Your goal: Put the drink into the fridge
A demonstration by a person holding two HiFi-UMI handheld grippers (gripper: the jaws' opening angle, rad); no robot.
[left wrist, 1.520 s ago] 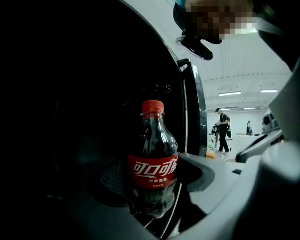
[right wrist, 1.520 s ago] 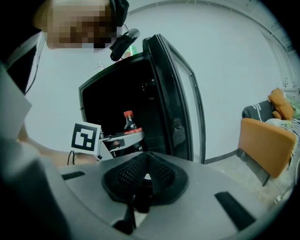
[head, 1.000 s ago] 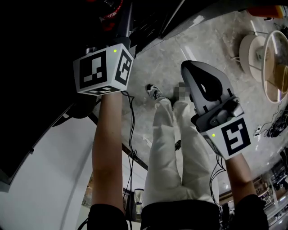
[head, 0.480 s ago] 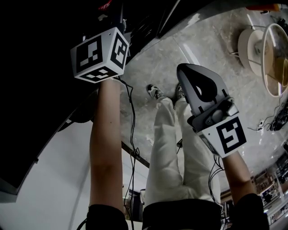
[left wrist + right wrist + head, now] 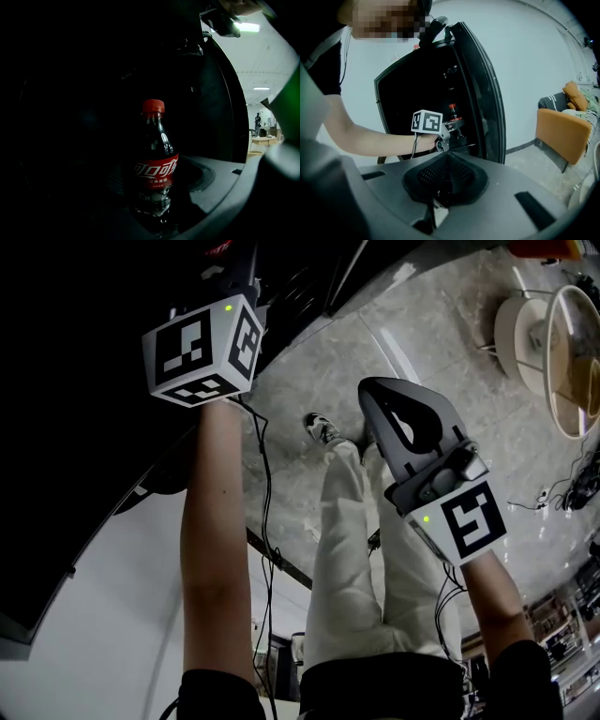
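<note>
1. Fridge (image 5: pixel 408 89): tall dark cabinet, upper centre of the right gripper view. The interior is unlit and its shelves are hard to make out.

2. Fridge door (image 5: pixel 487 103): swung open, standing edge-on just right of the opening.

3. Right gripper (image 5: pixel 445 159): lower centre of its own view. Jaws are pressed together with nothing between them. It sits outside the fridge, well apart from the opening, with its nose aimed towards it.

4. Left gripper (image 5: pixel 455 125): mid-frame, marker cube towards the camera and jaws reaching into the opening. It appears clamped on the drink. In its own view the right jaw's pad sits against the bottle's lower body, and the left jaw is lost in the dark.

5. Cola bottle (image 5: pixel 154 168): the drink. It has a red label and a red cap (image 5: pixel 153 106). It stands between the left jaws, inside the fridge opening, long axis upright with the cap uppermost.

Governing relation: the bottle lies straight ahead of the left tongs, already inside the cabinet, and the left hand is much the nearer. Whether the base rests on a shelf cannot be told. The remaining move is probably to set it down upright and release it.
</note>
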